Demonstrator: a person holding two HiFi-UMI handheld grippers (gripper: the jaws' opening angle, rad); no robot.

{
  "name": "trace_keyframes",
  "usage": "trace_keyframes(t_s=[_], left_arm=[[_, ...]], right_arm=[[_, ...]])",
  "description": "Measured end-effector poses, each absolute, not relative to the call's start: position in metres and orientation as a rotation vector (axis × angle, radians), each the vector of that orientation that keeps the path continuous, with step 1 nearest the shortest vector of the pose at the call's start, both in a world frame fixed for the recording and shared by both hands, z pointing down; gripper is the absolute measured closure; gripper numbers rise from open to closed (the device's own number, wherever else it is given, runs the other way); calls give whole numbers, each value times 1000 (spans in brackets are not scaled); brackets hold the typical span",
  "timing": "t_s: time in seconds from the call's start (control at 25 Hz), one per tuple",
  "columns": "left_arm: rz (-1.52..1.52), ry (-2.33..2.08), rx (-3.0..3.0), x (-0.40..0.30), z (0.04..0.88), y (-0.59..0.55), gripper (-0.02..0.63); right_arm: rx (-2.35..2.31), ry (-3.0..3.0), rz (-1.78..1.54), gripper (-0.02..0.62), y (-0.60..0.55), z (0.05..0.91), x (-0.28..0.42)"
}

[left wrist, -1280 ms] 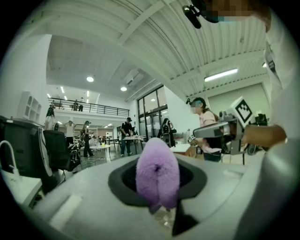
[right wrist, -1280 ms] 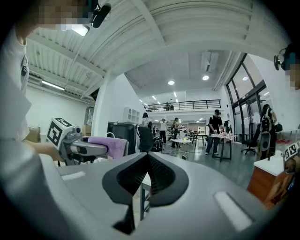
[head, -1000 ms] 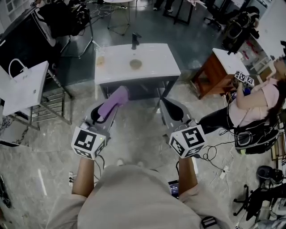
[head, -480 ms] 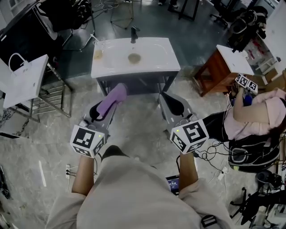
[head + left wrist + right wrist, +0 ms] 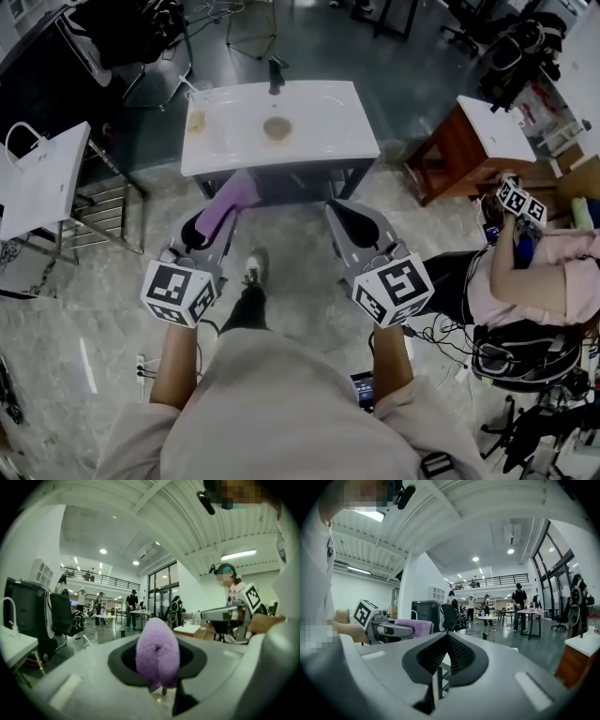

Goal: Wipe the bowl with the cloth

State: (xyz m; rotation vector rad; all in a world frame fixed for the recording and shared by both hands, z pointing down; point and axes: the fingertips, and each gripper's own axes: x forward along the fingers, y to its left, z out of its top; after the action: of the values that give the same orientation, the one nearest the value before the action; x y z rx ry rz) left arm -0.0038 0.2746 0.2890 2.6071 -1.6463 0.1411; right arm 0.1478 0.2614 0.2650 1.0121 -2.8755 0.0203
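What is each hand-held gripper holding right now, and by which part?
Left hand-held gripper: the fluffy purple cloth, clamped at its near end, the rest sticking out forward. Right hand-held gripper: shut, empty.

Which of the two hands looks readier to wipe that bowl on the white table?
Left: the left gripper is shut on the purple cloth; the right gripper is shut and empty. Both are short of the bowl.
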Motion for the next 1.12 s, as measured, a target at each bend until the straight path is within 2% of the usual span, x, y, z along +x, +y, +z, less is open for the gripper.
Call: trace_keyframes(t_s=[0.64,1.12], left_arm=[[198,-1593,2729,-65,283,45,506],[214,-1553,2690,-108,295,-37,506]], right_arm=[[1086,-2859,29,591,41,259,80],[1144,-2778,144,589,-53,277,46]])
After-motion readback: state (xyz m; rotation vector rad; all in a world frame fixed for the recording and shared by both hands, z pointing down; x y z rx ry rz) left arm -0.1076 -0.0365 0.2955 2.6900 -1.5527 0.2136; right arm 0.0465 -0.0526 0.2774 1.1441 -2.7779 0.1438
